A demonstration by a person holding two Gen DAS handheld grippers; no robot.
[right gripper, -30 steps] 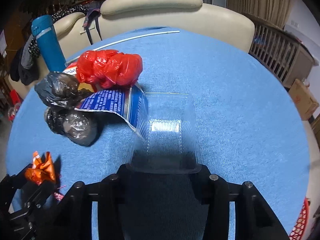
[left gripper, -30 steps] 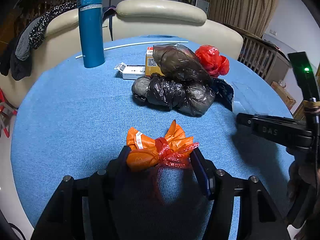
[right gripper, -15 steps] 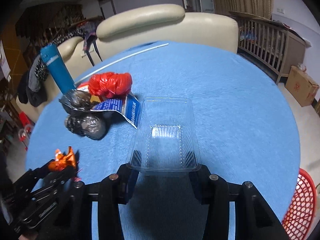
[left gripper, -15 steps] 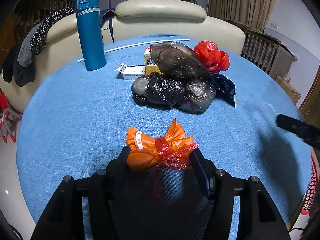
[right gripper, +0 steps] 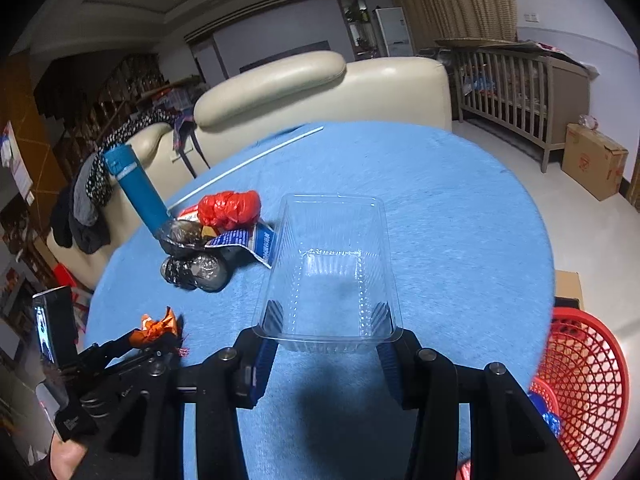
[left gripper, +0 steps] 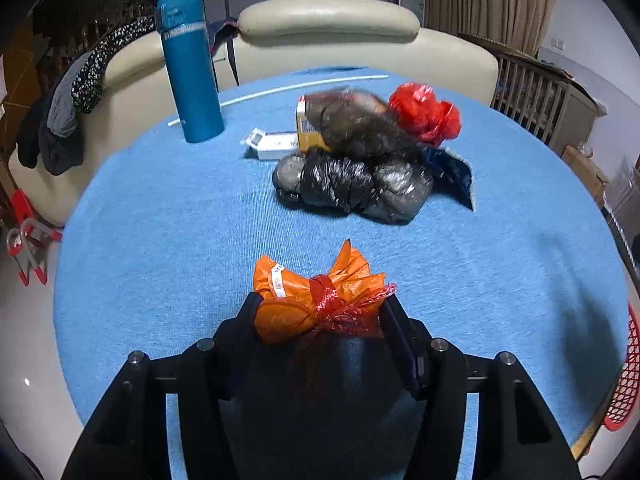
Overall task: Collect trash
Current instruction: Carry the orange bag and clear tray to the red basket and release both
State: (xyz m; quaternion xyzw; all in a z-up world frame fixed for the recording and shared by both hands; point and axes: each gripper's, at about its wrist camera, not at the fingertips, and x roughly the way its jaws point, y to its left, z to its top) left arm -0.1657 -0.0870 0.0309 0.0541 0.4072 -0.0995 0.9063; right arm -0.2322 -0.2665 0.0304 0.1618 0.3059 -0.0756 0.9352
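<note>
My left gripper [left gripper: 320, 312] is shut on a crumpled orange wrapper [left gripper: 308, 296] with red mesh, held above the blue round table [left gripper: 160, 216]. My right gripper [right gripper: 328, 332] is shut on a clear plastic tray [right gripper: 332, 264], lifted over the table's near right part. A pile of trash lies mid-table: black bags [left gripper: 352, 184], a red bag [left gripper: 424, 114], a blue printed packet [left gripper: 456, 172], a yellow box [left gripper: 306, 128] and a white box [left gripper: 272, 144]. The left gripper and orange wrapper also show in the right wrist view [right gripper: 156, 326].
A red mesh basket [right gripper: 584, 384] stands on the floor right of the table; its rim shows in the left wrist view [left gripper: 624, 380]. A tall blue flask [left gripper: 190, 68] and a thin white rod [left gripper: 280, 88] sit at the table's far side. A cream sofa [left gripper: 328, 40] lies behind.
My right gripper has risen and pulled back toward the right with the clear tray, bringing the red basket into view. It has left the left wrist view. The left gripper lifted slightly.
</note>
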